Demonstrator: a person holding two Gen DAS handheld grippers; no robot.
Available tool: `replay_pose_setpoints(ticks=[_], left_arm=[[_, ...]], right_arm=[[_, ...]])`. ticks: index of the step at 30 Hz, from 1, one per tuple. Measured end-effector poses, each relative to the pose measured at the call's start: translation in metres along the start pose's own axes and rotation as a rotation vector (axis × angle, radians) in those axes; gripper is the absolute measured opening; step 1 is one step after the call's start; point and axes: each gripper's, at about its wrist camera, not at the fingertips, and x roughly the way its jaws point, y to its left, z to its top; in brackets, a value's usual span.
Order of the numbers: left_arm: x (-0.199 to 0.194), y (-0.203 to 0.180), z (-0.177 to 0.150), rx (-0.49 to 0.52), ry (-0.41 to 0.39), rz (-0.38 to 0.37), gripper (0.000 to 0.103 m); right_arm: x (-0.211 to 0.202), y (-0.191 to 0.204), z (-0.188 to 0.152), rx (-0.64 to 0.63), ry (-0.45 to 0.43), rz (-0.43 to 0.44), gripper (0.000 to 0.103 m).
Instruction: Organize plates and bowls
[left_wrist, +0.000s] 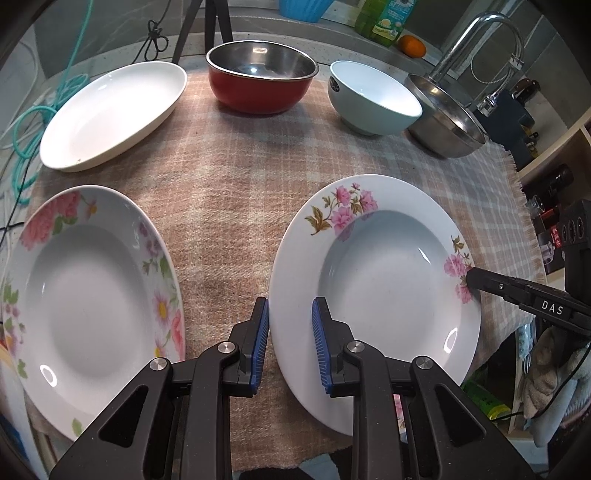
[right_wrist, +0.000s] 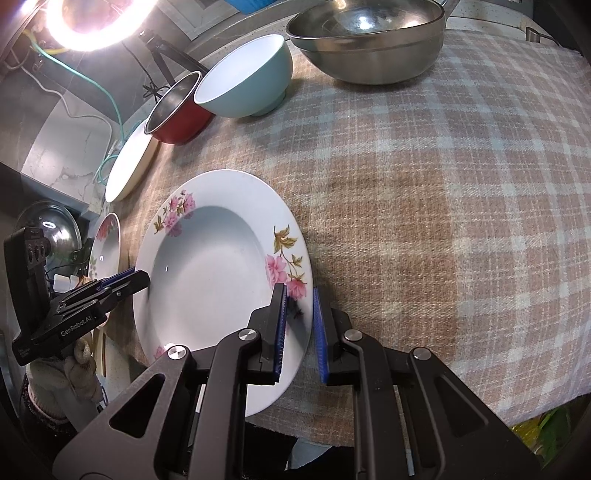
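- Left hand-held gripper (left_wrist: 290, 343), bottom centre: jaws spread, straddling near rim of the floral plate (left_wrist: 373, 288) but not pinching.
- Right hand-held gripper (right_wrist: 299, 332): spread likewise over opposite rim.
- Plate lies lower right on bench cloth (left_wrist: 229, 184); glazed, stiff, slippery, breakable, so grip rim firmly.
- Bowls sit across frame top.

Bare plaid tablecloth (left_wrist: 221, 192) lies open ahead of the jaws; beyond it, the red metal bowl (left_wrist: 260, 79) and pale-blue bowl (left_wrist: 373, 99) block the way.
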Motion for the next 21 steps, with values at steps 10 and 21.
replay_pose_setpoints(ticks=[10, 21], left_arm=[[-0.013, 0.002, -0.006, 0.001, -0.037, -0.001, 0.025], [-0.061, 0.037, -0.01, -0.101, -0.154, 0.043, 0.046]], right_arm=[[-0.014, 0.012, 0.003, -0.054, -0.053, -0.072, 0.043], [-0.038, 0.048, 0.014, -0.121, -0.151, -0.058, 0.068]])
